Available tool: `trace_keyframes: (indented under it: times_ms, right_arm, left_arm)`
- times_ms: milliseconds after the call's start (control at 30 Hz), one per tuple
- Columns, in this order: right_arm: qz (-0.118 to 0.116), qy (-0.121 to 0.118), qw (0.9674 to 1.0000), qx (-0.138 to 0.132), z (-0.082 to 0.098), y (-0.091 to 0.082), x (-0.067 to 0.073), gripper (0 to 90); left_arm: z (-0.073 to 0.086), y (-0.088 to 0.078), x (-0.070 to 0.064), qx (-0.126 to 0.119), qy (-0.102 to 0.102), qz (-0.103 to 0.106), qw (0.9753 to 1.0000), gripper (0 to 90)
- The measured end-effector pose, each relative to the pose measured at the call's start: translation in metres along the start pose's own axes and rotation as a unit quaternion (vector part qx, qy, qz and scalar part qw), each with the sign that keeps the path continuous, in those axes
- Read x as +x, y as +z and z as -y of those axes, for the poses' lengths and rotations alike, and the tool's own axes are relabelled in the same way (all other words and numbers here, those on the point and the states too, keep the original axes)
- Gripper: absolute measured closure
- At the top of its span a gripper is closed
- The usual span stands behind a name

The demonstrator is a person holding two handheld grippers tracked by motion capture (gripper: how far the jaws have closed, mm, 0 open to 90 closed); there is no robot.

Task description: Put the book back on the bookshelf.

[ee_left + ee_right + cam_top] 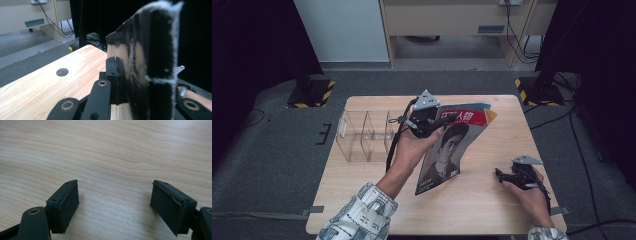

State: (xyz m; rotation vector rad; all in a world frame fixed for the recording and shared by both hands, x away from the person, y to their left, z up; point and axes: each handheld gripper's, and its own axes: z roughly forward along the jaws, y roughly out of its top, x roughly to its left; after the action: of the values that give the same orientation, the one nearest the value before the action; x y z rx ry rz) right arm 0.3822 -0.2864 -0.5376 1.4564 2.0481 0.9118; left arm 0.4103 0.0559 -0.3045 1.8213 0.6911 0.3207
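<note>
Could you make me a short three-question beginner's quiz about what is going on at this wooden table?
1. True or false: the left gripper is shut on the red-headed magazine with a black-and-white portrait cover.
2. What lies between the open jaws of the right gripper? A) a pen B) bare light wooden table C) a cup
3. Which object stands on the table to the left of the magazine?

Key: 1 true. 2 B. 3 the clear plastic divided organizer.

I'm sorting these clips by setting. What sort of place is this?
Probably a lab or studio set up for recording, not a home: black curtains flank a lone wooden table on grey carpet, with yellow-and-black striped stand bases and loose cables behind.
</note>
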Motion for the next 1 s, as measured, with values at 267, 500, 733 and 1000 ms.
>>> trace_keyframes:
  times_ms: [267,500,733,1000]
  right_arm:
    - [-0.003,-0.002,1.0000,0.000,0.000,0.000,0.001,22.6]
    - [-0.004,-0.002,1.0000,-0.001,0.000,0.000,0.001,22.6]
    - [-0.003,-0.005,1.0000,0.000,0.000,0.000,0.001,22.6]
    - [-0.004,-0.005,1.0000,0.000,0.000,0.000,0.002,22.7]
  left_arm:
    - [0.000,-0.008,0.005,-0.002,-0.004,0.001,1.0000,86.6]
    - [0.001,-0.022,0.005,-0.005,-0.008,0.007,0.9999,86.6]
    - [0.004,-0.033,0.004,-0.003,-0.006,0.014,0.9999,86.6]
    - [0.015,-0.044,0.003,-0.003,-0.008,0.017,0.9998,86.6]
